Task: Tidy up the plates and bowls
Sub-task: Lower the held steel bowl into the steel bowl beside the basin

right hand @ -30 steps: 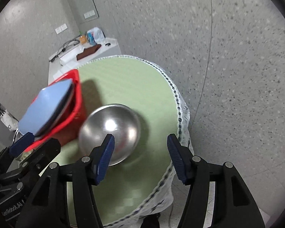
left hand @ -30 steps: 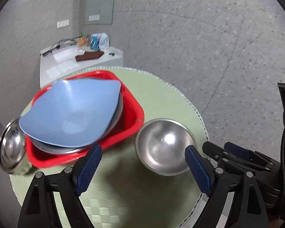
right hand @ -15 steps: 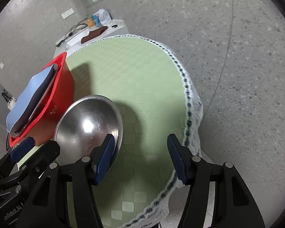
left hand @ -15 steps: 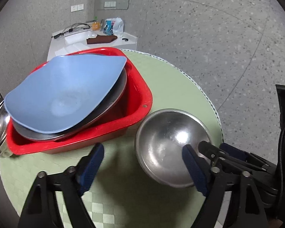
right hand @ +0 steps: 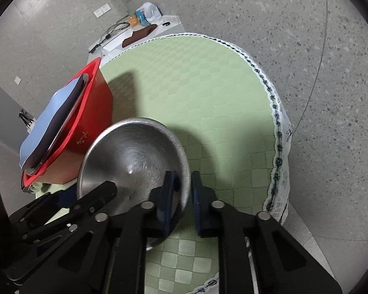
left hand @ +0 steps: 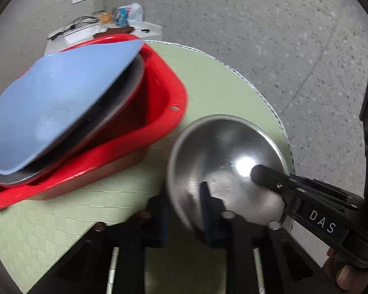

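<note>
I have both grippers clamped on the rim of the steel bowl (left hand: 223,161), one on each side, and it sits on the green checked tablecloth (right hand: 208,93) just beside the red tub (left hand: 164,112). My left gripper (left hand: 184,210) grips the near rim with one blue pad inside the bowl and one outside; my right gripper (right hand: 181,196) bites the opposite rim the same way. The left camera looks down into the tub, so I can see the blue plate (left hand: 51,103) lying tilted on top of a steel plate (left hand: 125,93) inside it; the right camera catches that stack only edge-on but shows the tub's outer wall, the cloth's white lace edge with its dark pattern (right hand: 277,132), and the floor beyond the table. From the left view I read "DAS" in white letters (left hand: 322,221) on the body of the right gripper, with fingertips of my right hand (left hand: 341,269) under it. The tub wall carries a small pale mark (right hand: 82,138) in the right view, too small for me to read. A white side table (right hand: 144,34) with cables and bottles stands behind.
</note>
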`<state>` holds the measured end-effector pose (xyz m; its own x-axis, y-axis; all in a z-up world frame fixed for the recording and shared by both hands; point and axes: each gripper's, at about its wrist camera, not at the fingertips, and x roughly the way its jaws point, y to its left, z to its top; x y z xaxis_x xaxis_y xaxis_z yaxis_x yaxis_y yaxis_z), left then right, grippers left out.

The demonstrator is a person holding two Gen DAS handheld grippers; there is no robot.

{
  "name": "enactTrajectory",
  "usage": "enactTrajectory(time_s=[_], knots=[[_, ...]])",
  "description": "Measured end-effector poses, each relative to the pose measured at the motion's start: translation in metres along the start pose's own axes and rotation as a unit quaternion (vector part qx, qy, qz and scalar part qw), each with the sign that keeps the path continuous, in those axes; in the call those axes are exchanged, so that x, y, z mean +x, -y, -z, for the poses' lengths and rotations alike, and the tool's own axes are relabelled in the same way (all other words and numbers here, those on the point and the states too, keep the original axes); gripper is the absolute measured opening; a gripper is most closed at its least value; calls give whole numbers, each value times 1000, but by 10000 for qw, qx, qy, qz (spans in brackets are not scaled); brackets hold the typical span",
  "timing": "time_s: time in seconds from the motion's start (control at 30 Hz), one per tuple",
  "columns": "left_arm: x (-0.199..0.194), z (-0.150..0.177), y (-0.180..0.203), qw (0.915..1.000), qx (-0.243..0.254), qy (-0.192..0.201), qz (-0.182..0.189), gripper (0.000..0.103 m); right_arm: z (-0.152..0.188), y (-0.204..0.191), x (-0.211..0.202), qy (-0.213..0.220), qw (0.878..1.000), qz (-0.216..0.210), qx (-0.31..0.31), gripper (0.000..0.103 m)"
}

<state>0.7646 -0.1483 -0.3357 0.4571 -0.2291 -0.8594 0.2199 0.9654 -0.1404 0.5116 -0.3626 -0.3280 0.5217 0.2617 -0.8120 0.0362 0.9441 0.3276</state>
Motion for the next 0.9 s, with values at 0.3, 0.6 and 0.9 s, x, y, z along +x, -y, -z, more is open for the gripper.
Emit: enactTrajectory(time_s=[0.3, 0.6, 0.9], knots=[[-45, 12, 2, 9969, 425, 536, 397, 16, 9, 1, -41, 367, 9989, 48, 275, 10], [-141, 14, -34, 9812, 667, 1736, 522, 16, 1, -59, -112, 1259, 9920, -49, 55, 10], [-217, 37, -136, 9692, 475, 2373, 462, 16, -6, -171, -121, 1749, 9832, -204, -475, 10]])
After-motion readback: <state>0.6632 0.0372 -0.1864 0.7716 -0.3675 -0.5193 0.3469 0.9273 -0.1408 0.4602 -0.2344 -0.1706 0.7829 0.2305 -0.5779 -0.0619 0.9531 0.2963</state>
